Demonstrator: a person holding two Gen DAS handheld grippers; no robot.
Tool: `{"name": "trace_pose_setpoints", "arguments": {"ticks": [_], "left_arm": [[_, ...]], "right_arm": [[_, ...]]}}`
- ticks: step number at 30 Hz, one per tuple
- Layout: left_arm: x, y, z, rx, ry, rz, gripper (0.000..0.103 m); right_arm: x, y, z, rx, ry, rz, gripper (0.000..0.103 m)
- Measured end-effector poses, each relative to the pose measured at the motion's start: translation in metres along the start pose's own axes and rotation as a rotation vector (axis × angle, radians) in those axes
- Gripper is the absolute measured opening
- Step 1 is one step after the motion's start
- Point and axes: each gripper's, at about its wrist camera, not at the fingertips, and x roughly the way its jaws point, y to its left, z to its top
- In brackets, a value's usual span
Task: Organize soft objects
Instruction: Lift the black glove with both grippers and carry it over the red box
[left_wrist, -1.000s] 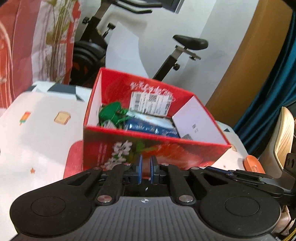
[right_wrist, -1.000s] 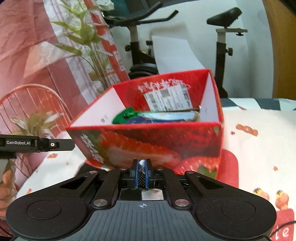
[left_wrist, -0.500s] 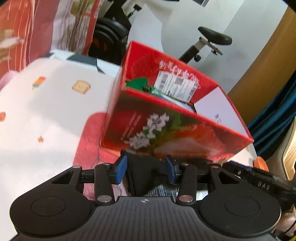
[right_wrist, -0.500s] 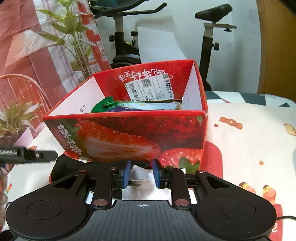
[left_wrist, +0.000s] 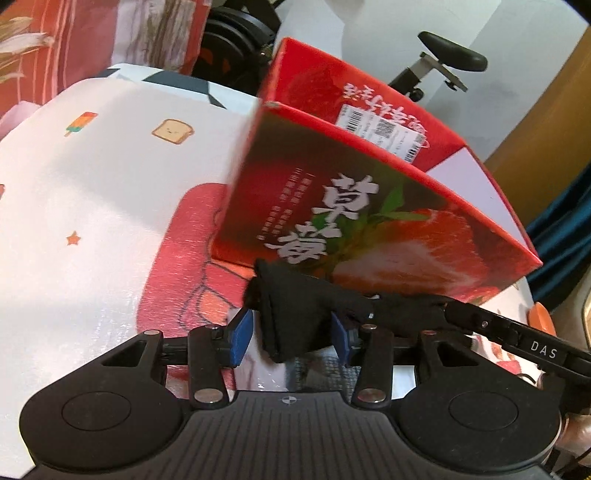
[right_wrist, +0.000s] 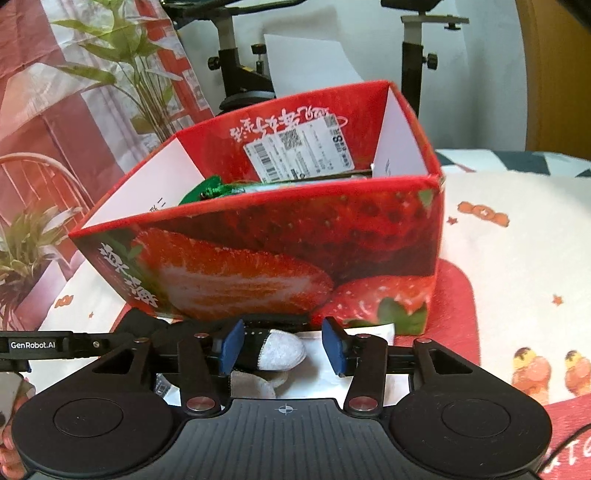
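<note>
A black sock (left_wrist: 295, 314) with a grey toe (right_wrist: 282, 352) lies on the surface (left_wrist: 92, 192), in front of the red strawberry box (right_wrist: 295, 251) and just beside its near wall. In the left wrist view the dark end of the sock rises in a folded heap between the blue pads (left_wrist: 242, 332) of the left tongs (left_wrist: 291, 334), which stand spread apart on either side of it; whether the pads touch the cloth cannot be told. In the right wrist view the grey toe sits between the pads of the right tongs (right_wrist: 282, 349), also spread wide, with a clear gap on the right side of the toe. A second pale sock end (right_wrist: 258, 384) lies beneath it on a white sheet (right_wrist: 354, 373).

Inside the open box a green wrapper (right_wrist: 208, 190) shows above the near wall, and a white barcode label (right_wrist: 299, 151) is stuck on the inner far wall. The surface is covered by a white cloth printed with toast (left_wrist: 173, 131), stars and a large red shape. Behind stand an exercise bike (right_wrist: 236, 48) and a leafy plant (right_wrist: 125, 62).
</note>
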Motion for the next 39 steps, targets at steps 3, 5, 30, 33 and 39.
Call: {"name": "trace_pose_setpoints", "arguments": {"ticks": [3,5,30,33,39], "left_arm": [[0.000,0.001,0.000,0.006,-0.011,0.017,0.049],[-0.002,0.002,0.000,0.011,-0.012,0.010,0.051],[-0.036,-0.015,-0.003,0.058,-0.081,-0.034,0.012],[-0.046,-0.022,-0.005,0.082,-0.100,-0.039,0.012],[-0.067,-0.028,-0.006,0.114,-0.153,-0.006,0.012]], "right_arm": [[0.006,-0.001,-0.002,0.010,0.014,0.020,0.044],[0.009,-0.001,-0.004,0.011,0.016,0.029,0.045],[-0.013,0.031,-0.015,-0.071,0.012,0.166,0.007],[-0.016,0.036,-0.017,-0.081,0.015,0.182,0.007],[-0.026,0.048,-0.016,-0.117,-0.016,0.228,0.007]]}}
